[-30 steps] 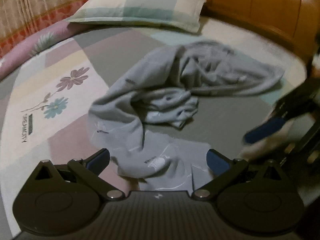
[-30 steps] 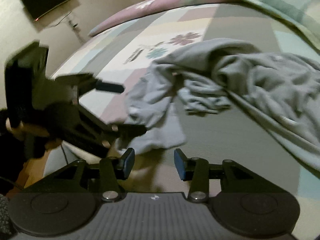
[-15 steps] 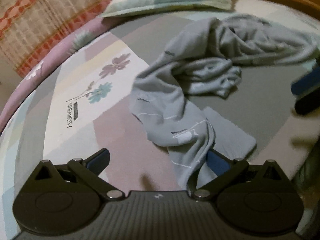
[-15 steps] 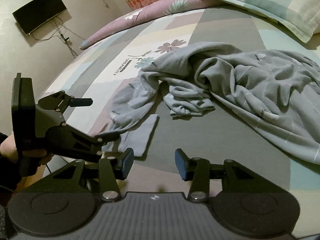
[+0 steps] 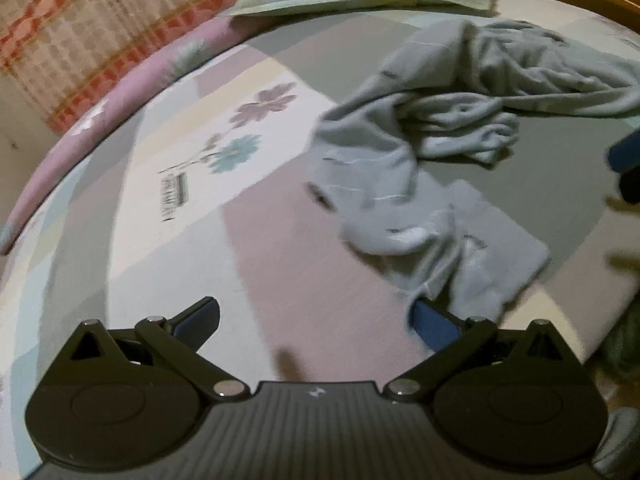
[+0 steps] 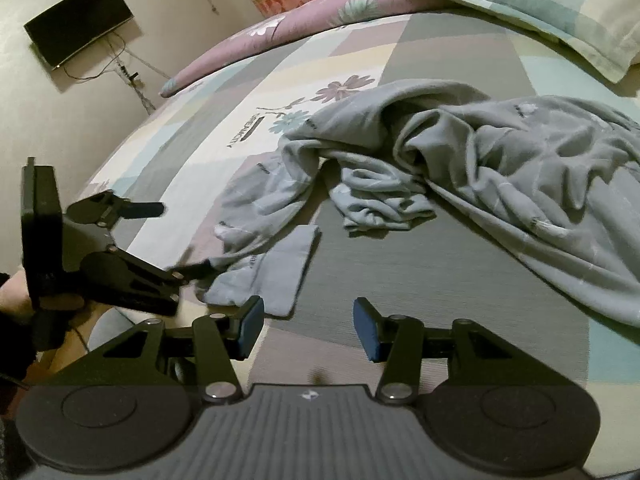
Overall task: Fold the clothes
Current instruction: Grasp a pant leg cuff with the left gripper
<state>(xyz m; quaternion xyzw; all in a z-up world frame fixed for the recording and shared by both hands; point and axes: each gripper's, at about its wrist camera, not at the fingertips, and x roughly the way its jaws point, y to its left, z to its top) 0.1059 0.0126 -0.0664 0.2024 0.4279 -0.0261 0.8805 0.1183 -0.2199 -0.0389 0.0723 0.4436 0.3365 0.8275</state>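
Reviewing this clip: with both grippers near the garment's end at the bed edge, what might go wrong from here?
1. The grey garment is crumpled and twisted; pulling one end may drag the bunch rather than spread it.
2. The left gripper has only one finger at the cuff's edge, so closing may catch a thin layer and slip.
3. The cuff lies near the bed edge; a tug could slide it off.

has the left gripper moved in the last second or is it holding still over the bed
Yes. In the right wrist view the left gripper has swung leftward, off the grey garment, toward the near edge of the bed, jaws open.
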